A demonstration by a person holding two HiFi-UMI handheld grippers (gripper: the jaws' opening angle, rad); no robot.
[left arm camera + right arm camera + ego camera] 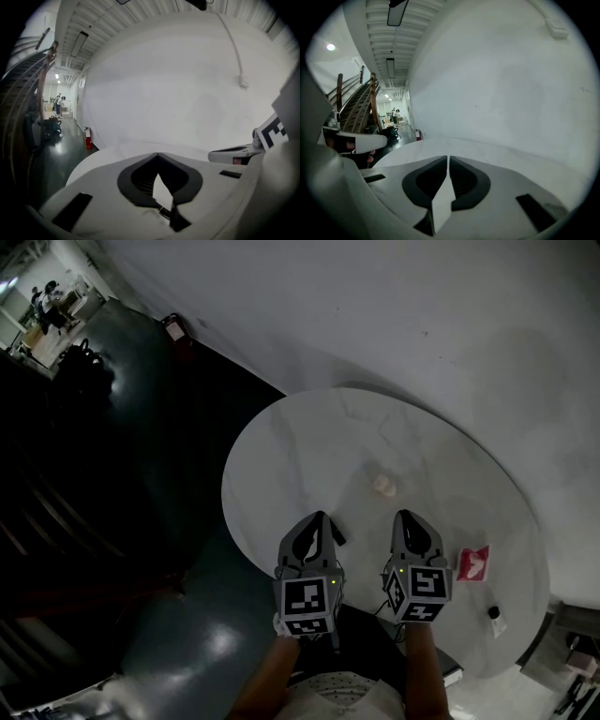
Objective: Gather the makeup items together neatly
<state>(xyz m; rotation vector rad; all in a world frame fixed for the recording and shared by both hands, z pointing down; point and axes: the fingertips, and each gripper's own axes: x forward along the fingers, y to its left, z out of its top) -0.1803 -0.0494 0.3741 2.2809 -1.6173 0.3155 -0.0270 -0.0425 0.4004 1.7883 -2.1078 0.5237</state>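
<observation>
The left tongs (pixel 158 154) are shut tip to tip, with nothing between them. The right tongs (pixel 447 158) stand a thin slit apart, also empty. Both are held side by side over the near edge of the round white table (pixel 300 442), pointing across it and tilted slightly down, on bare forearms (pixel 272 673). A small cream item (pixel 383 486) lies just beyond the right tongs. A red-and-white packet (pixel 473 563), its print too small to read, and a small dark item (pixel 494 613) lie to the right.

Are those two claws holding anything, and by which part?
Nothing. The left gripper is shut empty; the right gripper stands barely open, empty.
</observation>
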